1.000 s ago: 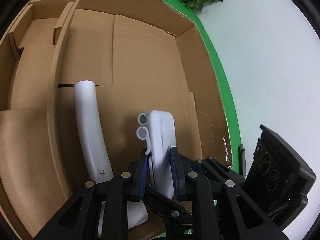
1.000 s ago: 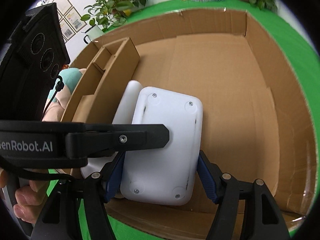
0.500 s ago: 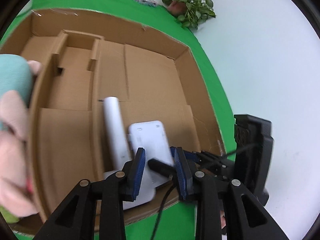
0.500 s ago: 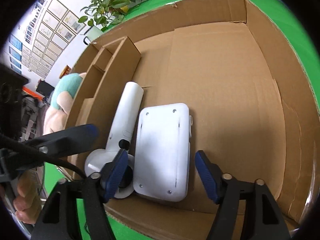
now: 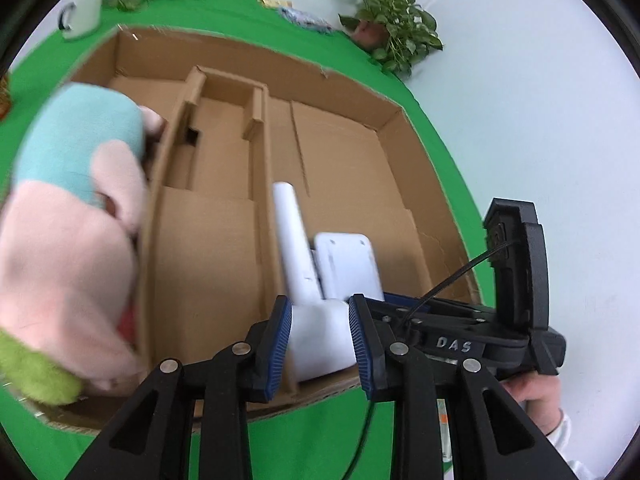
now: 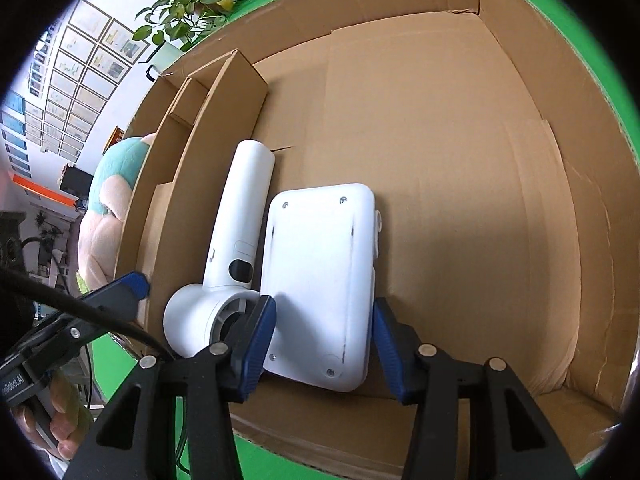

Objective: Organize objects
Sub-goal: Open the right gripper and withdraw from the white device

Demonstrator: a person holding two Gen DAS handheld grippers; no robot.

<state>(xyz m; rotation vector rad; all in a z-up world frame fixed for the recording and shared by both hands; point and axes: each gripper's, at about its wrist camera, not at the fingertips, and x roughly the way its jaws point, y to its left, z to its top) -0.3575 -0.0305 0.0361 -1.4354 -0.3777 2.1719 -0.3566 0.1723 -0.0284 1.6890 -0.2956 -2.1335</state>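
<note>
A big cardboard box (image 6: pixel 460 128) stands on the green bench (image 5: pixel 336 432). Inside the box, thin cardboard dividers (image 6: pixel 224 92) cut off narrow compartments on the left side, and the wide compartment on the right holds two white things at its near end.

The first is a white hair dryer (image 6: pixel 232 248). It lies flat, with its round head toward the near wall of the box and its long handle pointing far, along the divider. The second is a flat white device (image 6: pixel 320 284) with rounded corners and small screws in its face. It lies just beside the dryer, on the right of it, and they seem to touch along their sides.

The right gripper (image 6: pixel 324 344) hangs over the near end of the flat device. Its jaws are closing, with the device between the blue pads (image 6: pixel 258 344); if the pads already press on it I cannot tell.

The left gripper (image 5: pixel 318 344) is above the near edge of the box. Its jaws stand a little apart and hold nothing; the head of the dryer is seen between them, but lower down in the box.

A soft toy (image 5: pixel 68 216), pink and light blue, leans at the left side of the box. Potted plants (image 5: pixel 396 32) stand on the far bench.
</note>
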